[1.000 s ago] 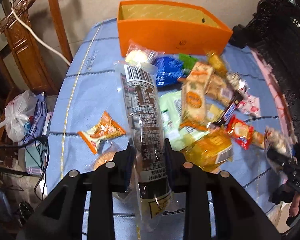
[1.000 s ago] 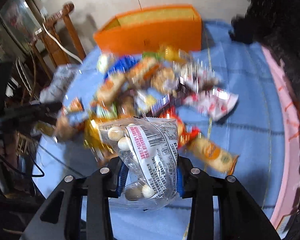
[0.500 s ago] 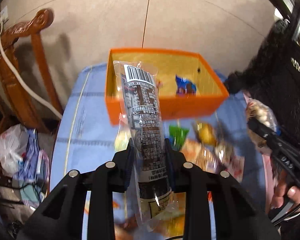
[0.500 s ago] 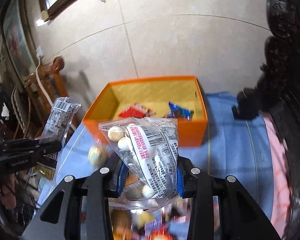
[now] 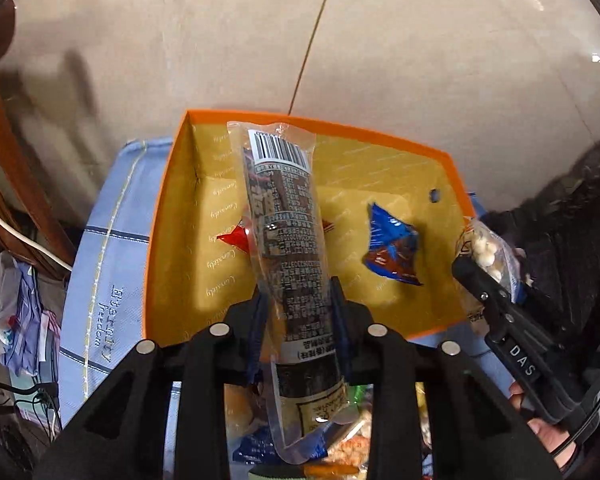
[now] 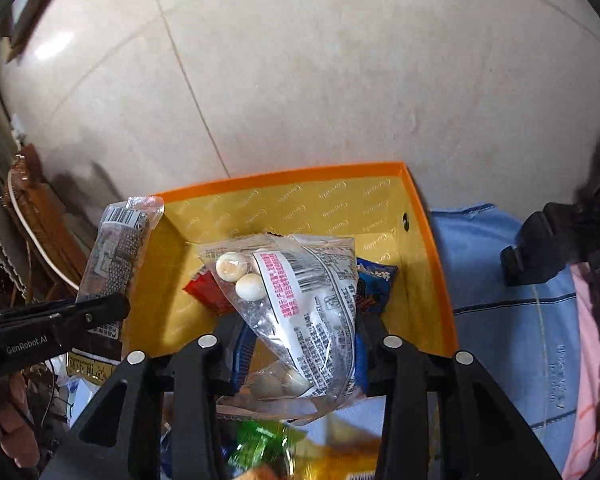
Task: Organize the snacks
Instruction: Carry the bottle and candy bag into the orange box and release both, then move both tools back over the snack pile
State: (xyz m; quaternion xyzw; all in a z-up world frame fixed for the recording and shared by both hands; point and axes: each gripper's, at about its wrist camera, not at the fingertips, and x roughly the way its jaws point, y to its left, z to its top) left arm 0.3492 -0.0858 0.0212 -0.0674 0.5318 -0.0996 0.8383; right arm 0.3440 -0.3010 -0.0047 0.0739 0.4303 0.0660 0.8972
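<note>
Over the orange box (image 5: 162, 240), the left claw (image 5: 298, 300) grips a long brown snack pack (image 5: 288, 248) while, at its 3 o'clock, the right claw (image 6: 298, 336) clamps a clear bag of white balls (image 6: 312, 304).

Beige tiled wall (image 5: 380, 52), carved wooden chair (image 5: 4, 184)
</note>
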